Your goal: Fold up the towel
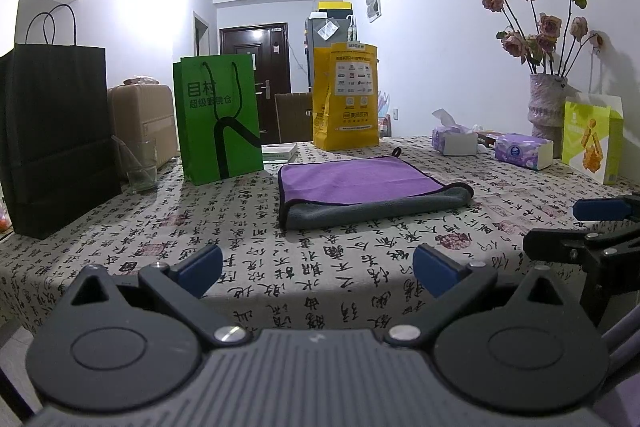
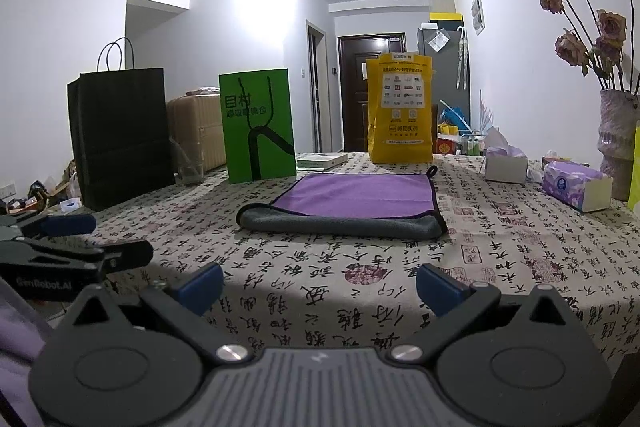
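A home is showing here: an entry door (image 1: 256, 67), a fridge (image 1: 320, 43), a suitcase (image 1: 140, 119), shopping bags and a vase (image 1: 546, 103) of dried roses are standing around the cloth-covered worktop (image 1: 320, 267).

Folded purple/grey towel (image 1: 368, 193) flat on tablecloth (image 1: 280, 259), left claw (image 1: 318, 269) wide apart

Purple towel (image 1: 352, 181) with grey underside, worktop cloth (image 1: 320, 267) beige with black calligraphy, green bag (image 1: 218, 117), yellow bag (image 1: 346, 97).

green bag (image 1: 219, 117) "目村", hand-held gripper (image 2: 60, 259) "GenRobot.AI"
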A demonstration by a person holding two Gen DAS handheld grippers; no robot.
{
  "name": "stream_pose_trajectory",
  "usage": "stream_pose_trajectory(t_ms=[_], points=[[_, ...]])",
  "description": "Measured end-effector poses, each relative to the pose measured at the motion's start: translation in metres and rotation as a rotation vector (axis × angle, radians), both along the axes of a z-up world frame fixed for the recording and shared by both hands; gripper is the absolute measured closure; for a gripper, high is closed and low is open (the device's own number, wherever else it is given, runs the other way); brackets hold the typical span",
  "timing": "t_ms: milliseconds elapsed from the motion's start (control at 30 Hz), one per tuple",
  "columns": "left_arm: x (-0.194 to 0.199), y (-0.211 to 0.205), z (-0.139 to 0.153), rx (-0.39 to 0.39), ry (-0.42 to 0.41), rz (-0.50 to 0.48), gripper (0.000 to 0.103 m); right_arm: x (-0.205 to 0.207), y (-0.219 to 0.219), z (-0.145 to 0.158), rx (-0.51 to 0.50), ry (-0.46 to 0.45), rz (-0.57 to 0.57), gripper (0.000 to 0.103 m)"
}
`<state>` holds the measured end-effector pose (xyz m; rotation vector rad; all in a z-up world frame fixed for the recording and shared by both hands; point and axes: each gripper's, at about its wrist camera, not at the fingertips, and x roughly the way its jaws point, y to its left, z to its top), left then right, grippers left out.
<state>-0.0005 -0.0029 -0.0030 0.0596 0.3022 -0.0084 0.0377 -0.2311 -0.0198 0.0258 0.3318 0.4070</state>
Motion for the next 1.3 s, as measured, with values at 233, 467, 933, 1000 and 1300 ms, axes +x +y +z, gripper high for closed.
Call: stream_pose_trajectory(t_ms=[233,467,933,1000,1300], points=[[-0.0001,-0.0003,0.0,0.001,0.0,0.0,0.0,-0.0003,-0.0011,0.0001,0.002,-0.005,-0.004,0.0],[-0.0002,-0.0005,0.0,0.001,0.0,0.0,0.0,-0.0008,-0.0015,0.0004,0.003,-0.005,-0.006,0.0],[0.0001,-0.0006,-0.0007,0.002,0.003,0.0,0.0,-0.0016,-0.0028,0.0005,0.004,-0.002,-0.005,0.0],[0.0001,-0.0008,-0.0007,0.002,0.003,0.001,0.0,-0.0015,-0.0027,0.0004,0.004,-0.002,-0.005,0.0],[0.0,-0.0006,-0.0014,0.003,0.004,0.001,0.0,-0.0017,-0.0013,0.0002,-0.001,-0.004,-0.002,0.0]])
